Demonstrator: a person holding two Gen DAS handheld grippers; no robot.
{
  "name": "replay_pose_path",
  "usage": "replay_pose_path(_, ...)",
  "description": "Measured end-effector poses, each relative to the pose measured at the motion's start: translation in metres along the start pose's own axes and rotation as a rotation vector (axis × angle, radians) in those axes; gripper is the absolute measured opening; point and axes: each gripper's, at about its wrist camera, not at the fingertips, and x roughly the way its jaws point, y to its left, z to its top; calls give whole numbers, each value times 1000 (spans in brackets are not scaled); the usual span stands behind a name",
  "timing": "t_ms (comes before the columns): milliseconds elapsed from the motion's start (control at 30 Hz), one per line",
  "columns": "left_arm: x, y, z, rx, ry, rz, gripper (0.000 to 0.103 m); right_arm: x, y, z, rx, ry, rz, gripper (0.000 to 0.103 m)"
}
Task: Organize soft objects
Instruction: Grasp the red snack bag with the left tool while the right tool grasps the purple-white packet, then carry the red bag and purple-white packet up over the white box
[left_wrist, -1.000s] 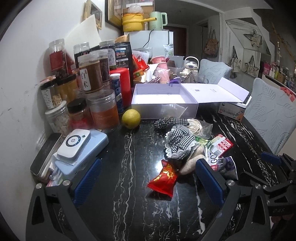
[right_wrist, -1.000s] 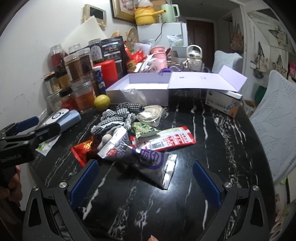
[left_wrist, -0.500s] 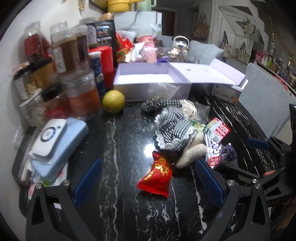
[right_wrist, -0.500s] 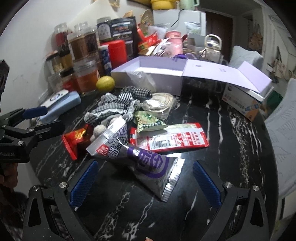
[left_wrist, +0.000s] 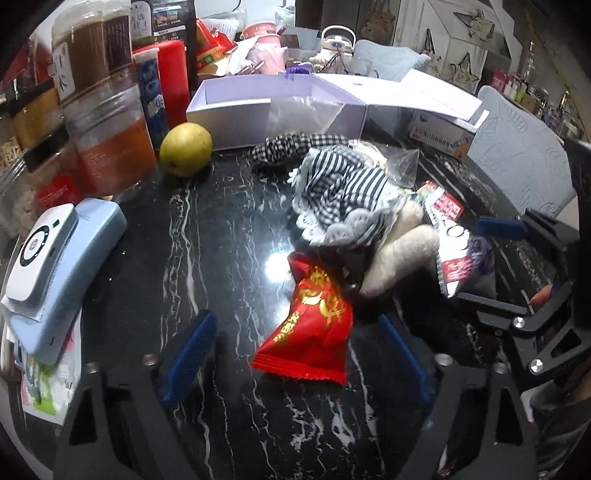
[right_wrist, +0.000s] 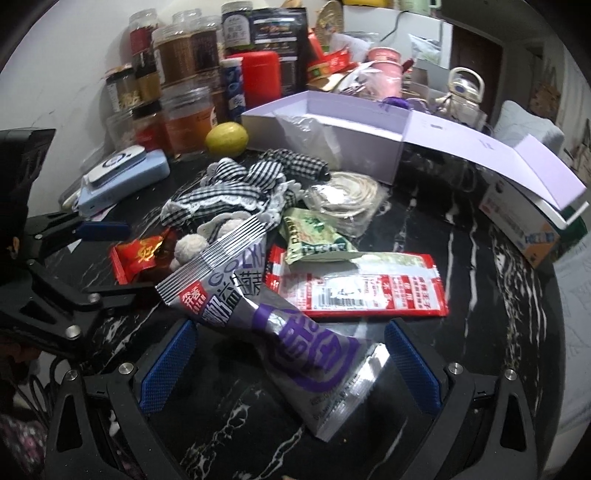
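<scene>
Two grippers are down over the heap at once, and that is where I'd expect trouble. The left gripper (left_wrist: 295, 354) has its jaws apart, though they have just been closing in, with the red snack packet (left_wrist: 310, 325) lying between them and neither pad pressing it yet. The right gripper (right_wrist: 291, 365) is spread wide around the grey and purple pouch (right_wrist: 284, 332), also untouched. Both bags are slick and puffy, so a pinch near an edge could squirt them sideways across the black marble table (left_wrist: 207, 236). The pouch also leans on the pile, so lifting it may drag the checked cloth (right_wrist: 229, 192) or the fuzzy white toy (left_wrist: 399, 254) along. The open lilac box (left_wrist: 280, 107) sits at the back, beside the yellow fruit (left_wrist: 186, 149), which a careless sweep could set rolling.
</scene>
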Motion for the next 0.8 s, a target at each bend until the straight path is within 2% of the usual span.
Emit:
replay_pose_path(33, 2, 0, -1, -1, 1, 3, 80, 1, 1, 0, -8, 3, 3, 103)
replay_pose_path(167, 3, -2, -2, 11, -20, -21, 63, 9, 1, 0, -27, 28, 5, 91)
replay_pose_path(233, 4, -5, -2, 32, -32, -29, 57, 9, 0, -1, -30, 30, -9, 85)
replay_pose_path(300, 5, -10, -2, 61, -45, -20, 44, 9, -2, -2, -20, 28, -15, 81)
replay_pose_path(400, 5, -12, -2, 65, -49, -39, 34, 7, -6, -4, 4, 17, 1, 73)
replay_pose_path(533, 4, -8, 0, 16, -40, -68, 34, -1, -14, -6, 78, -20, 33, 63)
replay_pose_path(800, -16, -4, -9, -21, -70, -54, 34, -16, -23, -16, 179, -63, 51, 61)
